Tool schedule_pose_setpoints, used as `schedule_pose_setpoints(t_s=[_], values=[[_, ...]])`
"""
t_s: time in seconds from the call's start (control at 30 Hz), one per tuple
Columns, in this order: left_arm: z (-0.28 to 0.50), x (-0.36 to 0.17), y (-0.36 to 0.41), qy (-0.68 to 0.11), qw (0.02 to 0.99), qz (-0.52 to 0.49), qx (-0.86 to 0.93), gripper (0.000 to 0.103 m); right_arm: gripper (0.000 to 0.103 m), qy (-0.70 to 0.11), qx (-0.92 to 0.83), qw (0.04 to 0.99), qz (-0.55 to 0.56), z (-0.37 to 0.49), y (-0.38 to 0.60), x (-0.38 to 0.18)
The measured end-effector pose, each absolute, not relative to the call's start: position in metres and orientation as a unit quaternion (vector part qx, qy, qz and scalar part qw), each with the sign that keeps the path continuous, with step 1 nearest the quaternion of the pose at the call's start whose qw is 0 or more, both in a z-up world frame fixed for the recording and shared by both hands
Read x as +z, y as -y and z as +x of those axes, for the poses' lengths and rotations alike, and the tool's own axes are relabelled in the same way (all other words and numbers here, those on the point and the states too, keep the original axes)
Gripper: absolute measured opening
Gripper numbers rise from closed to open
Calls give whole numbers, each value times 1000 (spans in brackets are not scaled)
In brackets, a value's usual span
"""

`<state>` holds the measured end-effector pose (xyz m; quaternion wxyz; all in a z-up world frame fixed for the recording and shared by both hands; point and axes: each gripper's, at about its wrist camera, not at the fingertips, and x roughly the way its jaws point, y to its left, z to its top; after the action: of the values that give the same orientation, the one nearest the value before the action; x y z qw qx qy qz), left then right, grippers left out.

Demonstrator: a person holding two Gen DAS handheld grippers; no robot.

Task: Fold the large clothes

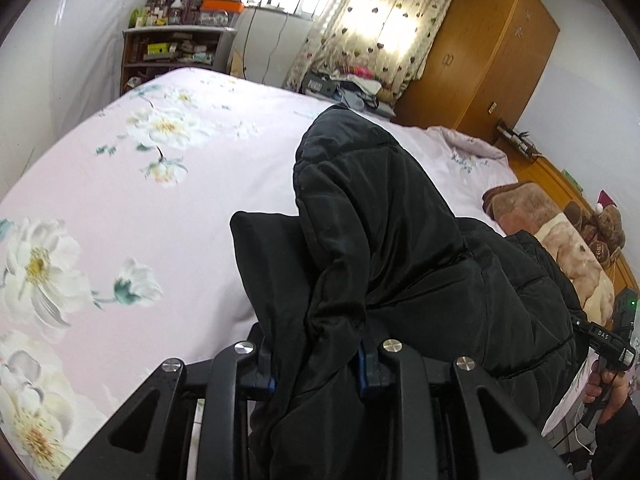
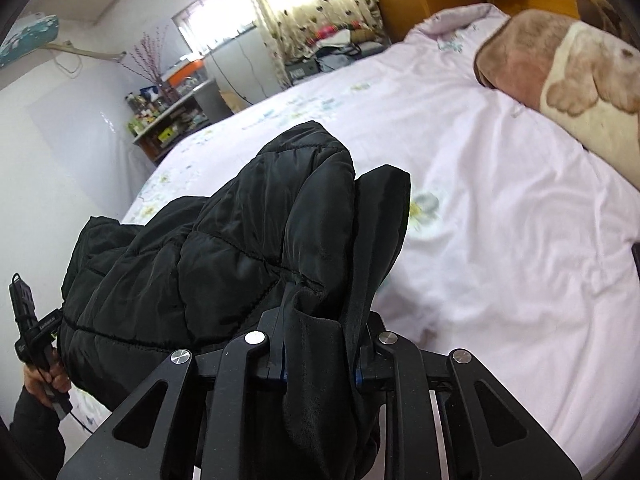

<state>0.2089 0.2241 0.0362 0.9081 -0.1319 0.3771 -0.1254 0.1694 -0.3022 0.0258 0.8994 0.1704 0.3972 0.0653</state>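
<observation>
Black quilted jacket (image 1: 380,248) bunched, lifted off the pink floral bedsheet (image 1: 120,184), filling centre to lower right of the left wrist view and lower left to centre of the right wrist view (image 2: 224,248). Held up between both tools, not laid flat.

Left gripper (image 1: 316,364): clamped on a thick wad of jacket fabric, cloth spilling down between the fingers at bottom centre. Right gripper (image 2: 320,360): same, pinching a fold plus what looks like a strap or hem edge at bottom centre. Also visible from the other side: right gripper handle at lower right edge of the left view, left one at lower left edge of the right view.

Progress, judged: early. No flat spread, no crease, no sleeve tucked as far as visible. Could equally be mid-fold with one half being carried over; can't tell, most of the garment hidden behind its own bulk.

Left to do, likely: lay out on open sheet at centre frame, square up, fold sleeves in, fold body.

Clutter: brown plush blanket (image 2: 560,72) at upper right of the right view, well apart from jacket. Wooden wardrobe (image 1: 480,48) upper right, shelf (image 1: 172,52) upper left.
</observation>
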Motion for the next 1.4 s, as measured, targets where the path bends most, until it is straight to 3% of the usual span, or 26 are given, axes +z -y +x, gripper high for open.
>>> schedule_pose_setpoints(t_s=[0.47,0.67,0.83,0.93,1.07,1.3,1.4], values=[[287,54,-232,-349,923,-124,-102,28,22,-373,83,910,163,271,271,27],[323,22,-236,-358,921,-122,-97,28,22,-386,84,904,165,310,264,-3],[349,-35,-238,-406,902,-127,-75,30,23,-416,71,890,174,336,259,-51],[351,-69,-246,-430,889,-148,-54,35,28,-442,52,875,192,341,265,-83],[340,-76,-253,-430,886,-165,-54,52,49,-456,35,868,193,335,274,-94],[306,-34,-273,-378,911,-167,-19,52,52,-411,4,902,129,316,274,-41],[309,-10,-264,-347,925,-155,-30,59,52,-381,12,916,126,320,267,-17]])
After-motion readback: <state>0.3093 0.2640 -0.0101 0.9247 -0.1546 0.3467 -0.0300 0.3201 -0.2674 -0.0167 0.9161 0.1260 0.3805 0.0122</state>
